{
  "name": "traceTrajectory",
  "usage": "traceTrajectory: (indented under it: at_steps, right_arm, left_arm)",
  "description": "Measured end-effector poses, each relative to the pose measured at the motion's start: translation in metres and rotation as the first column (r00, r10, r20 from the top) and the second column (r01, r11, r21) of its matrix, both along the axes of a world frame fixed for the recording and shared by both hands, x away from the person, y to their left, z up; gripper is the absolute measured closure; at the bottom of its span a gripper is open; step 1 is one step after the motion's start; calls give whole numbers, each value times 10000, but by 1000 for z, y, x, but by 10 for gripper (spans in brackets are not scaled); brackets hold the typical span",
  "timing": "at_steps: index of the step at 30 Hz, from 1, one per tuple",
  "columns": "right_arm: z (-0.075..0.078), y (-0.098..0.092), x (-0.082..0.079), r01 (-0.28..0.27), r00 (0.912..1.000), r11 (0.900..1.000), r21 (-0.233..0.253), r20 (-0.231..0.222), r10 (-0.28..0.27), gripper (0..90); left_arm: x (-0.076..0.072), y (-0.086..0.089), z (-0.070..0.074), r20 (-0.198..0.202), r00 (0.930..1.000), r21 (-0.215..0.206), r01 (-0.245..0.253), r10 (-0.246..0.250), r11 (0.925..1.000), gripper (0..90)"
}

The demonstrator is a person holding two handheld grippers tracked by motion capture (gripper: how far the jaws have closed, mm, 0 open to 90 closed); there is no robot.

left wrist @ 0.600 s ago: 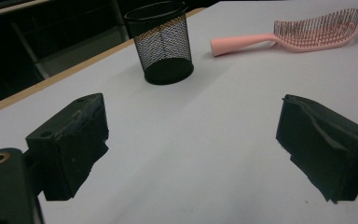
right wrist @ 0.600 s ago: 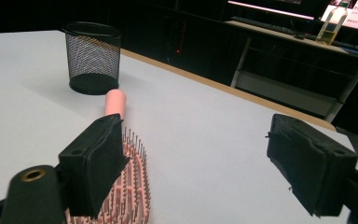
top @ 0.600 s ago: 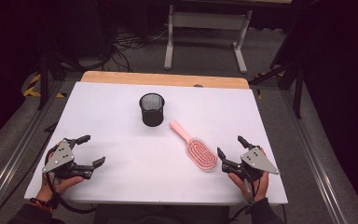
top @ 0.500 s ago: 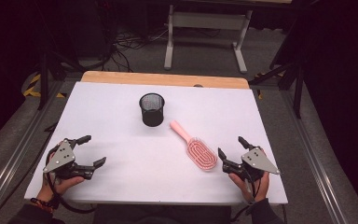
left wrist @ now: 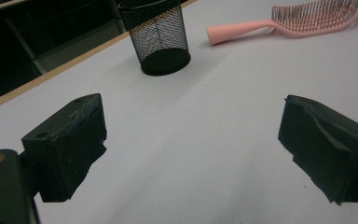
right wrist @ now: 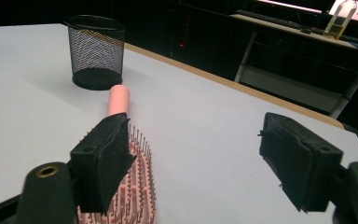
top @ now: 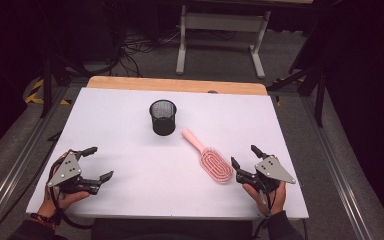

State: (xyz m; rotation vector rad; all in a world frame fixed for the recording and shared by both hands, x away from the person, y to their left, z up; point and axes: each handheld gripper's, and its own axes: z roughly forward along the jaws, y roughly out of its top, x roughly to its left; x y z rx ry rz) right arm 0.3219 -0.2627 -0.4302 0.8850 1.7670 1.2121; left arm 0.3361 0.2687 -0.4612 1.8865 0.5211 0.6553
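A pink hairbrush [top: 209, 158] lies bristles up on the white table [top: 130, 120], its handle pointing toward a black mesh cup [top: 163, 117] that stands upright near the middle back. My right gripper [top: 245, 157] rests open at the front right, just right of the brush head; its left jaw sits over the bristles of the hairbrush [right wrist: 137, 163] in the right gripper view. My left gripper [top: 98, 162] is open at the front left with nothing between its jaws. The cup [left wrist: 158, 39] and the brush [left wrist: 298, 21] lie well ahead of it.
A wooden strip [top: 180, 85] edges the table's far side. Beyond it stand a grey metal frame [top: 220, 30] and cables on the floor. Metal rails [top: 340, 175] run along both sides of the table.
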Motion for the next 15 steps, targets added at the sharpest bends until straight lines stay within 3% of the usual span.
traceTrajectory:
  at_steps: [15]
  right_arm:
    - [-1,-3,0,50,10000,9999,110,-36,-49,232]
  left_arm:
    - [0,1,-1,-77,10000,-109,-20,19,9999,87]
